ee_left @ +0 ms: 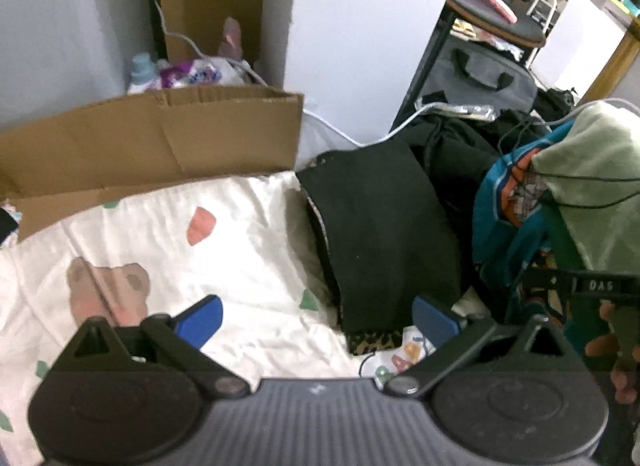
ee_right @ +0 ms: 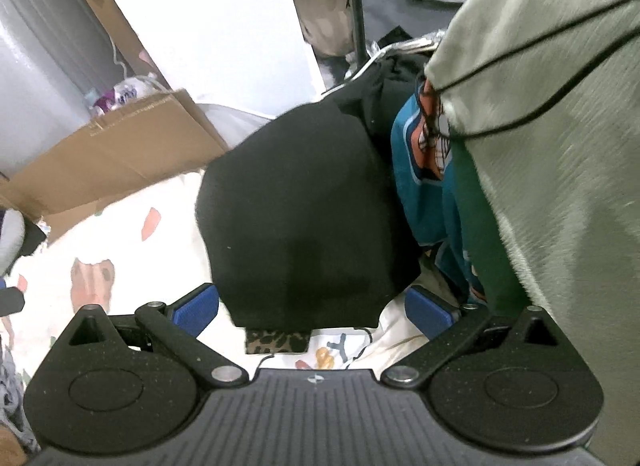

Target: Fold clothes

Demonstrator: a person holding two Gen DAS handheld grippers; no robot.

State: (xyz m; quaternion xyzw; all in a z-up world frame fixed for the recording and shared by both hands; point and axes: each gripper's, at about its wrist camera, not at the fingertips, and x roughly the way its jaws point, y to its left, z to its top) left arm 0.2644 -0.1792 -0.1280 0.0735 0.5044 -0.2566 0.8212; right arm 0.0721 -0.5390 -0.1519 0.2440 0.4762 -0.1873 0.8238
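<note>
Both grippers held above a folded black garment on a bed.

The left gripper (ee_left: 318, 320) and right gripper (ee_right: 312, 312) are angled steeply downward, jaws spread wide, nothing grasped. One folded black garment (ee_right: 296, 209) is seen just ahead, between the fingers, on a bear-print sheet (ee_left: 160, 242). "DAG" is read on a black device (ee_left: 600, 286) to the right.

Leopard cloth (ee_right: 277, 341): mostly hidden under black garment (ee_right: 304, 217). Green garment (ee_right: 552, 169): cut off at right edge. Teal shirt (ee_right: 424, 185): partly covered by it. Box (ee_left: 152, 137): contents indistinct.
</note>
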